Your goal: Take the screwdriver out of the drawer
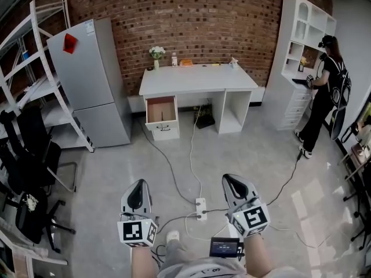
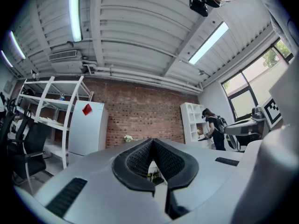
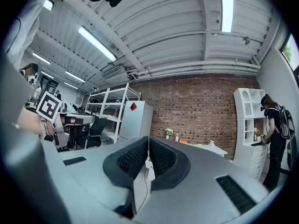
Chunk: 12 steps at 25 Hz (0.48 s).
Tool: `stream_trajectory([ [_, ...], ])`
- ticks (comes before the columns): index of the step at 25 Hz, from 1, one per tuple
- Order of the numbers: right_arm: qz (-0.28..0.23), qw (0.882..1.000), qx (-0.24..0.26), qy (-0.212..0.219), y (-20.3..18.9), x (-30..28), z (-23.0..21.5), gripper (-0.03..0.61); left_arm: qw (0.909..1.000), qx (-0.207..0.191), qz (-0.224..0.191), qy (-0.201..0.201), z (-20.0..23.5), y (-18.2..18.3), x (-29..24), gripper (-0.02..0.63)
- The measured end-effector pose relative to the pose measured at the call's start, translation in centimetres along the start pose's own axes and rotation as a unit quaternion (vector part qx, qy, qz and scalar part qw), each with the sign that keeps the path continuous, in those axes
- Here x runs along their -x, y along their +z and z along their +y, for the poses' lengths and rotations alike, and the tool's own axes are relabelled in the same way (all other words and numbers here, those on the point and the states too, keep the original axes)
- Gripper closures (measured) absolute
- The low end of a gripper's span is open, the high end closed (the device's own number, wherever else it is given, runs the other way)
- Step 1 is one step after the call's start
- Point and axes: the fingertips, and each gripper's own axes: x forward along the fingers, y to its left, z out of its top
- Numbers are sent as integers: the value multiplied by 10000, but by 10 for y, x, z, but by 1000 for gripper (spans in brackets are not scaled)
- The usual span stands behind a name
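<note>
Drawer [image 1: 161,110] stands open, well apart from left tool [image 1: 138,184] and right tool [image 1: 231,179], both closed, empty.

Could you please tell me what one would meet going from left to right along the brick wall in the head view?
White metal shelving rack → grey refrigerator → white desk → tall white shelf unit → person standing at that unit.
</note>
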Motion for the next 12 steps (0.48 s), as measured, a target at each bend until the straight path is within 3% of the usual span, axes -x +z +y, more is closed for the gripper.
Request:
stream_trajectory([
  [12, 144, 9998, 109, -56, -2, -211, 19, 557, 9994, 224, 39, -251, 150, -29, -157, 606],
])
